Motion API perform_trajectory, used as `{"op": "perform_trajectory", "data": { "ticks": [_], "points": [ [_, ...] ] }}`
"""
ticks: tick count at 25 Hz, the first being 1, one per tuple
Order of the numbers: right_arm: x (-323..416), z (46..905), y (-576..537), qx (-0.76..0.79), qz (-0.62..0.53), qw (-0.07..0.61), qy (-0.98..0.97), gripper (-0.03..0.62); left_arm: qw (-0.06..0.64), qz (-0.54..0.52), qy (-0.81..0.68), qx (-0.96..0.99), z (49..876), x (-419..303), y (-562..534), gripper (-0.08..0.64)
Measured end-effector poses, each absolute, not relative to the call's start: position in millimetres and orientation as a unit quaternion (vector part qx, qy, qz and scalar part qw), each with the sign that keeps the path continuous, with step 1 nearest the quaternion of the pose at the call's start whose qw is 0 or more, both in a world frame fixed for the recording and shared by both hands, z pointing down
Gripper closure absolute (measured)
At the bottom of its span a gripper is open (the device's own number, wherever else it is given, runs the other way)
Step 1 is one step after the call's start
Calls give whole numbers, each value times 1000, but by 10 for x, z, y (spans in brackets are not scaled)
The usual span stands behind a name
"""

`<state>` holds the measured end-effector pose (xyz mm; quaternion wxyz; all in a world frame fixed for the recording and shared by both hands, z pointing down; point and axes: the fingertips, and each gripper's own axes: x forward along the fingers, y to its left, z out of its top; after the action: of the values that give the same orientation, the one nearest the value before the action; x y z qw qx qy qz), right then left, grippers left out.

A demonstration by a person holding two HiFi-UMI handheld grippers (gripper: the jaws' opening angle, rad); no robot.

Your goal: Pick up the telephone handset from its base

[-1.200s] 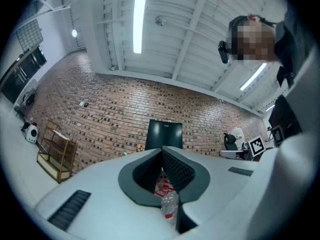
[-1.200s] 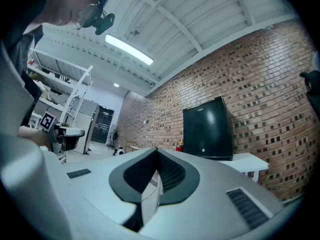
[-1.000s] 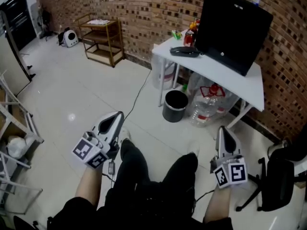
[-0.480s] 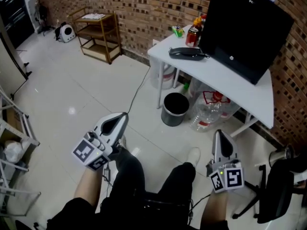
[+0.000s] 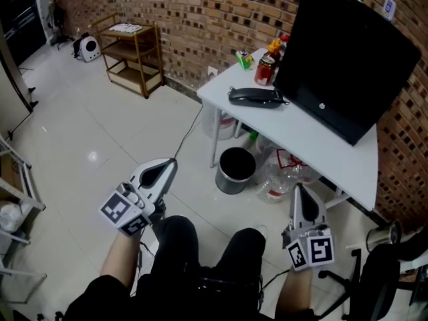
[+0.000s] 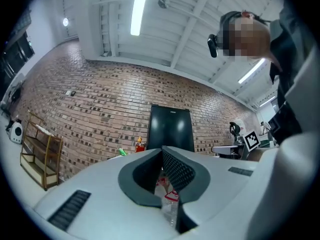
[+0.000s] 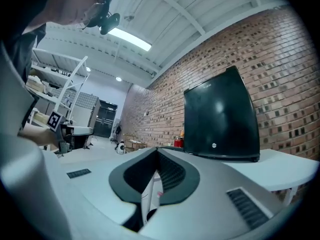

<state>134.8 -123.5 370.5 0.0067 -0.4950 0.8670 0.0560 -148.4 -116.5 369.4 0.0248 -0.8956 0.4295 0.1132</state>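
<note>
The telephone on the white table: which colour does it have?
The telephone is black; the head view shows it best.

A large black monitor [image 5: 348,65] stands on the white surface [image 5: 314,140] against the brick wall [image 5: 200,12], with sauce bottles [image 5: 267,64] beside it. Beneath sit a black bin [image 5: 231,179] and clear water jugs [image 5: 284,174]. A wooden shelf [image 5: 134,72] stands well apart.

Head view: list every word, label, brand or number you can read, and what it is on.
None reads clearly.
Monitor, small mark on lower edge: too small.
Water bottle, red label: blurred.
Sign on the brick wall: too small.
</note>
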Motion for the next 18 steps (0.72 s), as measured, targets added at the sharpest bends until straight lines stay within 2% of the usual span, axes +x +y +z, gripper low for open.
{"op": "perform_trajectory", "data": {
  "ticks": [18],
  "points": [
    [1146,3497,-2528,-495,70,17,866,588,52,104,387,-915,3455,-1357,-2693,557]
  ]
}}
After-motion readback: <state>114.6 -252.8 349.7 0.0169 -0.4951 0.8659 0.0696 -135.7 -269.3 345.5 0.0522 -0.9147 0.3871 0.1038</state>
